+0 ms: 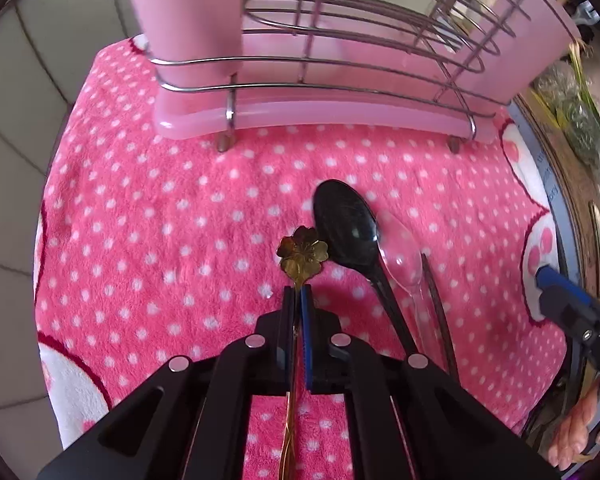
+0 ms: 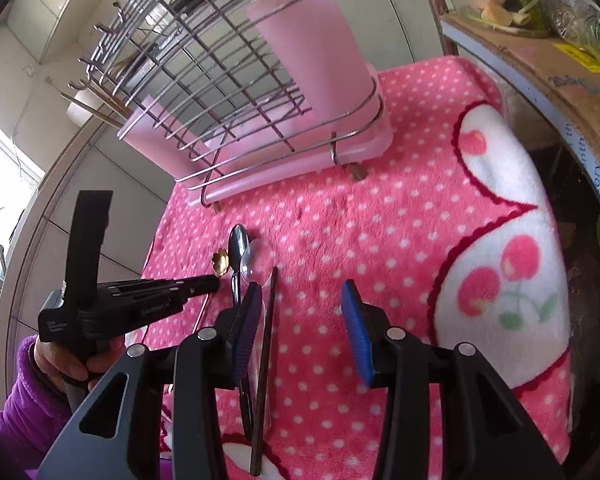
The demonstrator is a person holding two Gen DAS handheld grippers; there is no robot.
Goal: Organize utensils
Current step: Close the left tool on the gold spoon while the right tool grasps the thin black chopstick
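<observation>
A pink dotted towel [image 1: 148, 216] covered the table, and a wire rack [image 1: 340, 40] on a pink tray [image 1: 320, 118] stood at its far edge, with a pink cup [image 1: 188, 20] set in the rack's left end.

Farthest left among the utensils lay a gold spoon [image 1: 302, 256] with a flower-shaped end. The left gripper [image 1: 297, 294] pointed steeply down at it, jaws together and clamped on its thin stem just below the flower, while the stem ran back between the fingers toward the camera. In the right wrist view a hand [image 2: 66, 364] in a purple sleeve [image 2: 20, 412] held this gripper.

Just right of the gold spoon lay a black spoon [image 1: 346, 220], bowl up. A clear spoon [image 1: 404, 256] lay against its right side, partly under it, and a dark chopstick [image 1: 436, 300] lay just beyond that. All three rested on the towel, handles toward the camera.

The right gripper [image 2: 300, 312] hovered over the towel to their right, jaws apart with nothing between them; its left finger [image 2: 246, 328] was over the clear spoon's handle.
</observation>
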